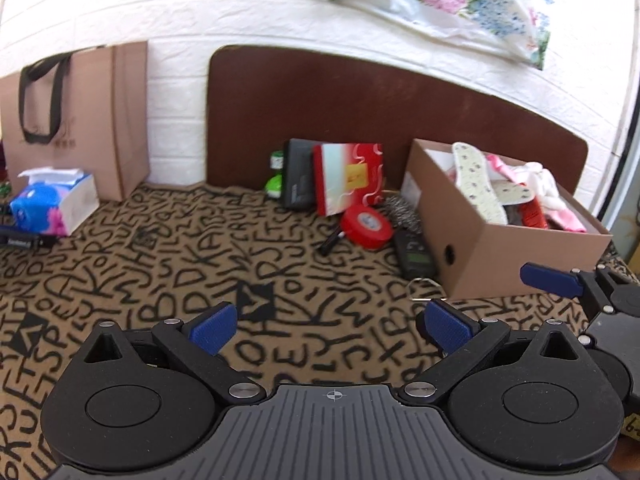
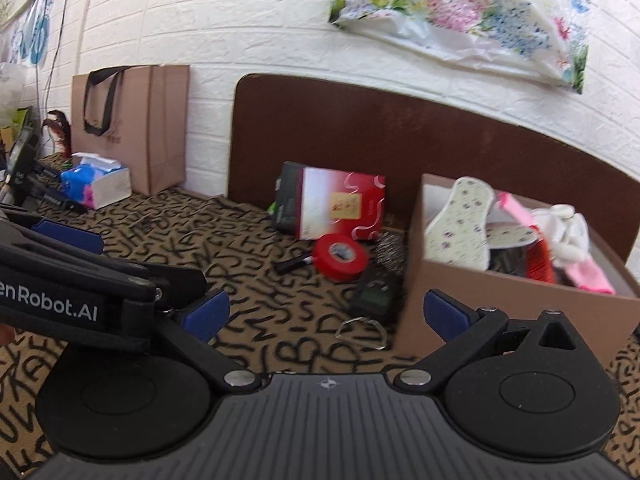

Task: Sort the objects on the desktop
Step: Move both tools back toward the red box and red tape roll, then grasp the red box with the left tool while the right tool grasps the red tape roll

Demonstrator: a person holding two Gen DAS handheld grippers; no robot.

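Note:
A red tape roll [image 1: 366,226] [image 2: 340,257] lies on the letter-print cloth with a black marker [image 1: 332,241] [image 2: 294,264], a steel scourer [image 1: 402,212] [image 2: 390,254] and a small black digital scale [image 1: 414,254] [image 2: 372,296]. Behind them lean a red gift box [image 1: 348,178] [image 2: 342,204] and a black box [image 1: 298,174]. To the right stands a cardboard box [image 1: 480,256] [image 2: 500,312] holding insoles and pink cloth. My left gripper [image 1: 330,326] hovers open and empty in front of this group. My right gripper [image 2: 325,314] is open and empty too, close to the box's left corner.
A metal ring [image 1: 426,288] [image 2: 362,332] lies by the box corner. At far left stand a tissue pack [image 1: 52,204] [image 2: 96,182] and a paper bag [image 1: 80,120] [image 2: 132,120]. A brown board [image 1: 360,108] leans on the white brick wall. A floral bag [image 2: 460,12] hangs above.

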